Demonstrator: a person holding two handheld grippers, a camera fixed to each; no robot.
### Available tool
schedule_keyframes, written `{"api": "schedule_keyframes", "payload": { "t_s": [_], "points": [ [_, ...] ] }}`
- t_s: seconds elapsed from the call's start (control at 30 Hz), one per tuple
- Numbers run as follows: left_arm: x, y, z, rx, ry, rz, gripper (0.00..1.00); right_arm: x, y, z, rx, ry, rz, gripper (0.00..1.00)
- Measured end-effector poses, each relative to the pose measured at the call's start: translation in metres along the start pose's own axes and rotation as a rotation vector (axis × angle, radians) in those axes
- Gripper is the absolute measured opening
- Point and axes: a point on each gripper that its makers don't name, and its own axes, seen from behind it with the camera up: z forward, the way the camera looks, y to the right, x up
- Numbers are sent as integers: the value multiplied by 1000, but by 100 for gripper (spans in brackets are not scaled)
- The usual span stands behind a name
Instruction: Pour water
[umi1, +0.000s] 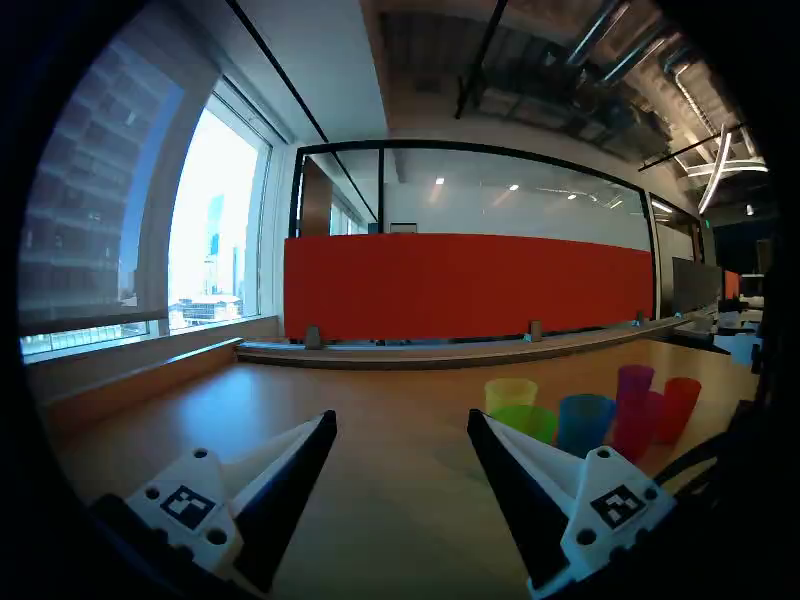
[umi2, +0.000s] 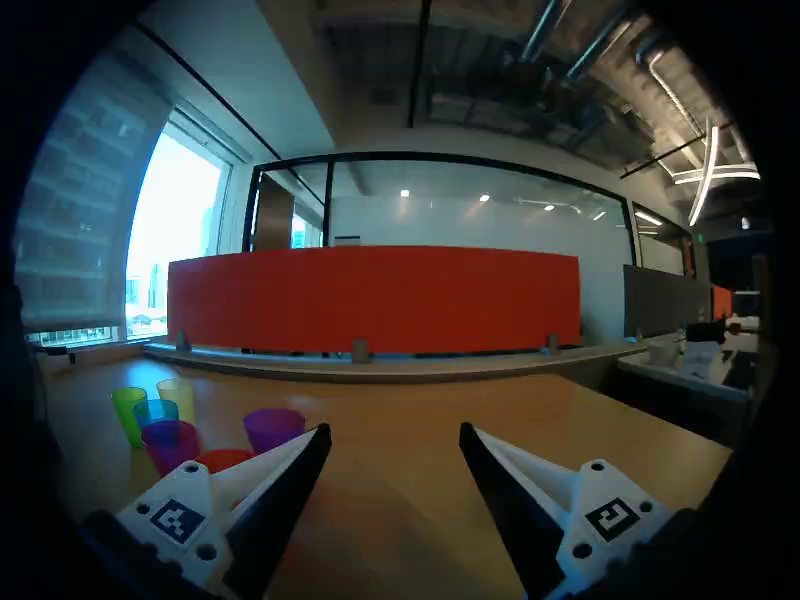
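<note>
The cups (umi1: 584, 420) stand clustered on the worktop (umi1: 400, 500), ahead and to the right of the left gripper (umi1: 401, 418). In the right gripper view they sit ahead and to the left of the right gripper (umi2: 395, 430). Both pairs of fingers are spread wide and hold nothing.

Step in hand, as judged: approach, with no cup grasped yet. The next move calls for closing one gripper on a filled cup.

Whether any cup contains water cannot be made out. The nearest cups are partly hidden behind the fingers.
</note>
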Motion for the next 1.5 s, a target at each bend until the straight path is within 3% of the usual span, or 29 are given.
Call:
{"api": "schedule_keyframes", "payload": {
  "t_s": [1.07, 1.5],
  "points": [
    [2, 0, 0, 0, 0, 1, 97, -1, -1, 1, -2, -1, -3, 100],
    [15, 2, -4, -4, 20, 15, 97, 14, -3, 0, 5, -9, -65, 100]
  ]
}}
